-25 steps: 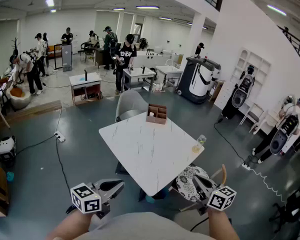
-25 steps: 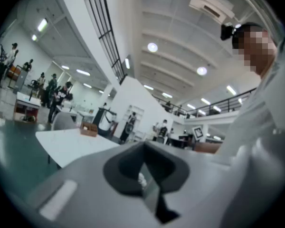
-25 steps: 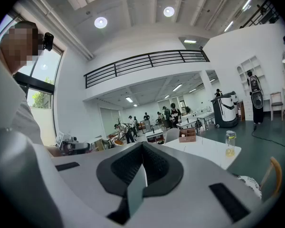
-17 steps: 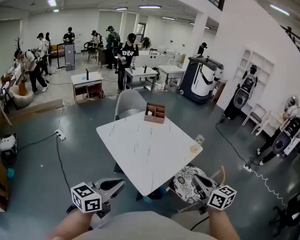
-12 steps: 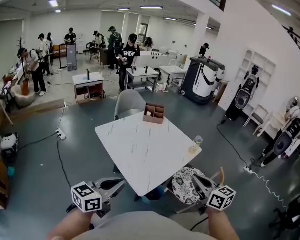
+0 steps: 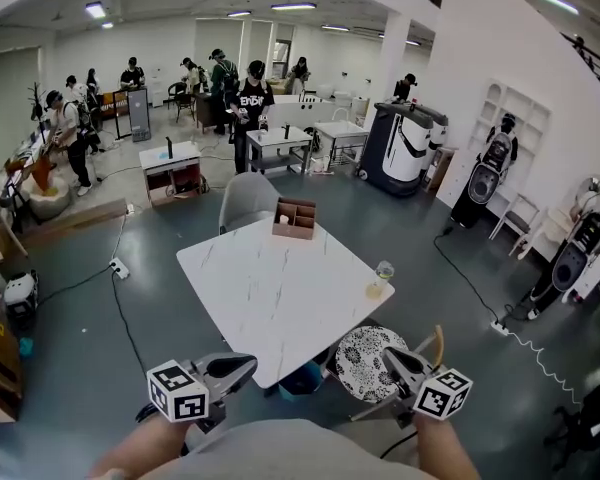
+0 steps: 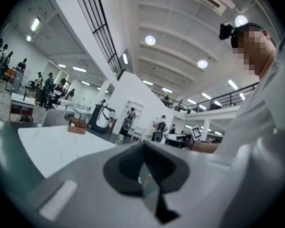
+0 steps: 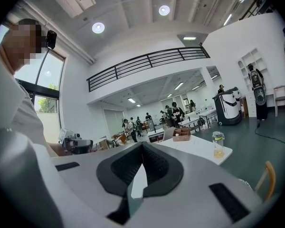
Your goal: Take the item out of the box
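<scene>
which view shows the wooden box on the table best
The head view: it looks down into the wooden box and its compartments. The right gripper view shows the box small, side-on; the left gripper view, a brown blur.

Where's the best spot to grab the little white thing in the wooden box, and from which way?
Grab its top, coming straight down from above. The white thing sits in a left-side compartment of the wooden box, so the walls likely block its sides. It is too small here to tell its exact shape.
</scene>
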Tool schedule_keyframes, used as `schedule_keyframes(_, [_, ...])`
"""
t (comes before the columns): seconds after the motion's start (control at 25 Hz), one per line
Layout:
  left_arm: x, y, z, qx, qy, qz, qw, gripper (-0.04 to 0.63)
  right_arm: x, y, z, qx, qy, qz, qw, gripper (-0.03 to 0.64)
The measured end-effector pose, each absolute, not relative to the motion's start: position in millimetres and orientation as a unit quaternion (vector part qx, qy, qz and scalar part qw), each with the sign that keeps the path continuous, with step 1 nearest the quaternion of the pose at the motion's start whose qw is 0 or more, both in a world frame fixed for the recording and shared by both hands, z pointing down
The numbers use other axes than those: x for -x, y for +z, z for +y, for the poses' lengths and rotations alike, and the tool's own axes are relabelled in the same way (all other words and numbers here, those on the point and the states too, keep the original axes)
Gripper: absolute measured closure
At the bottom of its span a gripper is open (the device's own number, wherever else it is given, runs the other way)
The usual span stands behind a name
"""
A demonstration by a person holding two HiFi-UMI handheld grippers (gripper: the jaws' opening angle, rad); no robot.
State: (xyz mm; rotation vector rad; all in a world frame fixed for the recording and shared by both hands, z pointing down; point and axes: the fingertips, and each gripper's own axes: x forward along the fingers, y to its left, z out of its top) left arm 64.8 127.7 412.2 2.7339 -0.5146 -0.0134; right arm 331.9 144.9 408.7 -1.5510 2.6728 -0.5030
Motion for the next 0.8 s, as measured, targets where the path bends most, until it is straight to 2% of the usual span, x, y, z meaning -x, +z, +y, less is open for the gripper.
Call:
schedule_keyframes(0.48, [-128.7,397.2,135.0,-0.976,0.027,-0.167,0.14,0.595,-378.9,416.1,171.1,0.495,-0.139,0.858,0.017,0.609])
schedule_keyframes(0.8, [-128.7,383.6,118.5,-0.979,0.035,-0.161,0.117,0.597,-372.2,430.7,159.5,0.495,-0.158,0.854,0.026,0.609])
